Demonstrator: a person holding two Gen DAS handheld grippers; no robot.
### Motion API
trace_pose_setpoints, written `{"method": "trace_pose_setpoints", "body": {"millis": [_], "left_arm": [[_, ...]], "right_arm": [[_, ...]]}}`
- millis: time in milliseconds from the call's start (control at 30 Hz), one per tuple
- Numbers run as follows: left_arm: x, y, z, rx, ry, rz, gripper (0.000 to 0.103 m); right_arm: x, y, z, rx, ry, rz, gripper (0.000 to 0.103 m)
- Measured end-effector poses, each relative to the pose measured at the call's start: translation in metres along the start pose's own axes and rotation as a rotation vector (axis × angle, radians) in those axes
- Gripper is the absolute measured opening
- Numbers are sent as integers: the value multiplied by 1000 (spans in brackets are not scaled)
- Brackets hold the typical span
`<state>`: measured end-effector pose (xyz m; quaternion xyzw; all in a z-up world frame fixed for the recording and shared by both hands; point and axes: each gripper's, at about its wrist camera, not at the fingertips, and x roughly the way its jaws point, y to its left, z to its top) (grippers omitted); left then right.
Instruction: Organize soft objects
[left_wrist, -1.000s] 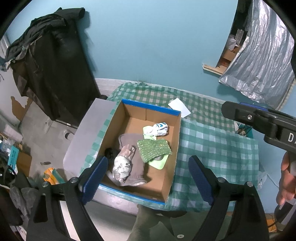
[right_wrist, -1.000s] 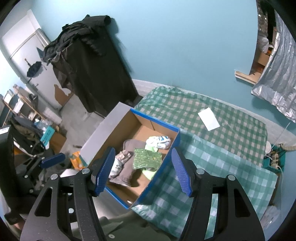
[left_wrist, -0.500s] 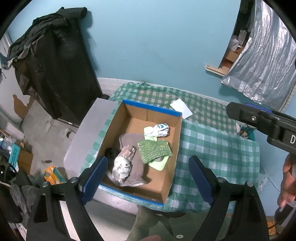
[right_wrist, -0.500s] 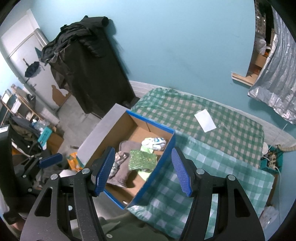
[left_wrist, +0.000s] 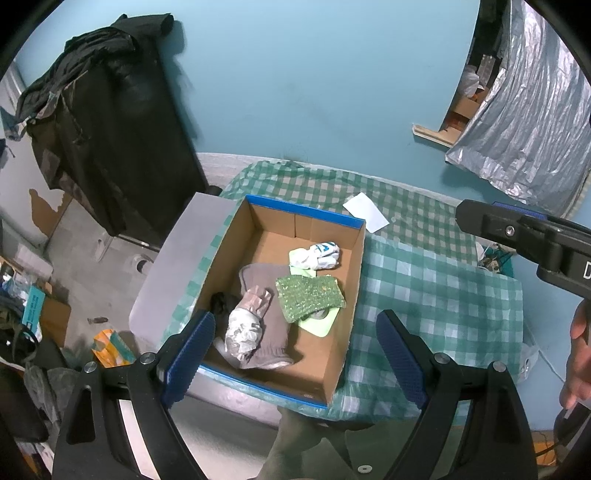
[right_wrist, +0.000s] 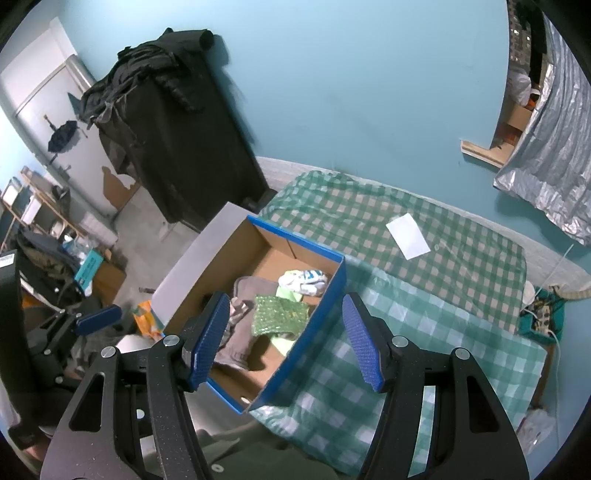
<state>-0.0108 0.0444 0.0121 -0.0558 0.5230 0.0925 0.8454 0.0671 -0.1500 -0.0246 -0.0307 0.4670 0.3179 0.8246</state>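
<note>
The left gripper (left_wrist: 295, 354) hangs above the near edge of the table, its jaws wide apart with nothing between them. The right gripper (right_wrist: 284, 338) also stands apart and holds nothing — both blue-padded pairs frame the cardboard box (left_wrist: 354, 266) from above without touching it.

The box, blue-edged and open at the top, sits on the green checked tablecloth (left_wrist: 436, 295), toward the cloth's 9 o'clock side. All the soft things lie inside it. A grey cloth (left_wrist: 264, 277) spreads over the floor of the box, with a pale crumpled bundle (left_wrist: 245, 326) lying on it toward 7 o'clock. A green knitted pad (left_wrist: 310, 295) rests at 3 o'clock from the grey cloth, overlapping a light-green piece (left_wrist: 319, 325). A white sock with blue marks (left_wrist: 317, 254) lies at 12 o'clock from the pad, near the box's right wall.

On the cloth outside the box — at about 1 o'clock from it — lies a white paper (left_wrist: 365, 212).
</note>
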Motion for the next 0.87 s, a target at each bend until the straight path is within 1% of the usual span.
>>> {"method": "trace_pose_setpoints", "body": {"millis": [333, 500, 867], "left_arm": [[0, -3, -2, -2, 7, 1, 90], [1, -5, -4, -2, 12, 2, 90], [1, -9, -6, -10, 10, 2, 91]], "right_arm": [[0, 0, 0, 1, 1, -3, 64], [-1, -3, -8, 2, 5, -4, 64], [-2, -5, -10, 4, 5, -2, 64]]}}
